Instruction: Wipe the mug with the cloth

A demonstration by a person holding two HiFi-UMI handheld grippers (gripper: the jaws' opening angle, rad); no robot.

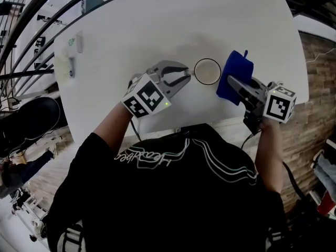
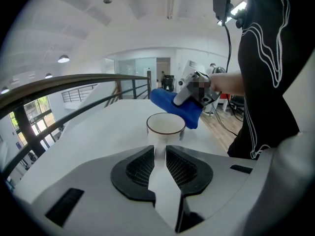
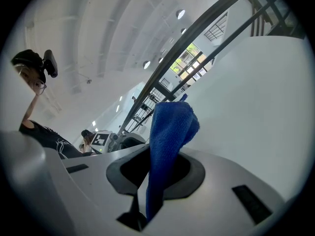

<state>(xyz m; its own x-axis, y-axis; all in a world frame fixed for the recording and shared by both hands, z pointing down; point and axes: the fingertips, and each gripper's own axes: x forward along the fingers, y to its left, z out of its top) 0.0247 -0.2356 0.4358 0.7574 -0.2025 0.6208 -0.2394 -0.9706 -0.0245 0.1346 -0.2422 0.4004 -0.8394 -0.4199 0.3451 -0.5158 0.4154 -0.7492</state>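
Now the left gripper (image 1: 187, 73) pinched the white mug (image 1: 207, 71) by its handle on the table (image 1: 157, 25); the right gripper (image 1: 233, 83) squeezed the blue cloth (image 1: 239, 67) just beside it.

White script lettering runs across the person's black shirt (image 1: 152, 159), upside down in the head view. It may begin "Hend", but the letters are too loose to read surely. The left marker cube (image 1: 144, 98) and right marker cube (image 1: 278, 105) bear only black-and-white square patterns.
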